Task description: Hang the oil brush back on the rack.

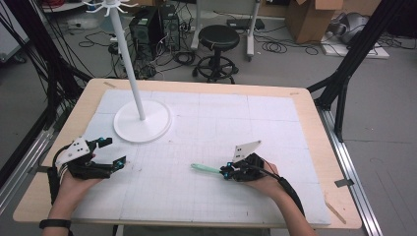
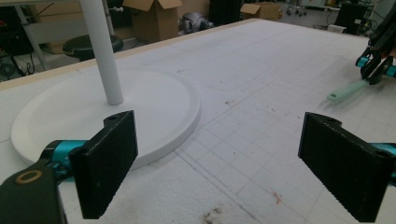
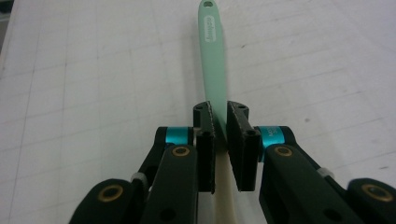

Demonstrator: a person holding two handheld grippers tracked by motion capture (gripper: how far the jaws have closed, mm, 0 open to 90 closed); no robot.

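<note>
Stand point(image 1: 142, 119): on the tabletop point(image 1: 305, 105), far left part.
Spatula point(image 1: 205, 168): on the tabletop, right of the stand and nearer the person.
Left gripper point(image 1: 111, 151): just before the stand.
Right gripper point(image 1: 225, 170): at the spatula's right end.
Stool point(image 1: 218, 37): on the floor behind the tabletop.

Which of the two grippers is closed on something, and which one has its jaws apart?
The right gripper is shut on the green handle of a utensil. The left gripper stands wide open near the white stand, with nothing between its jaws.
</note>
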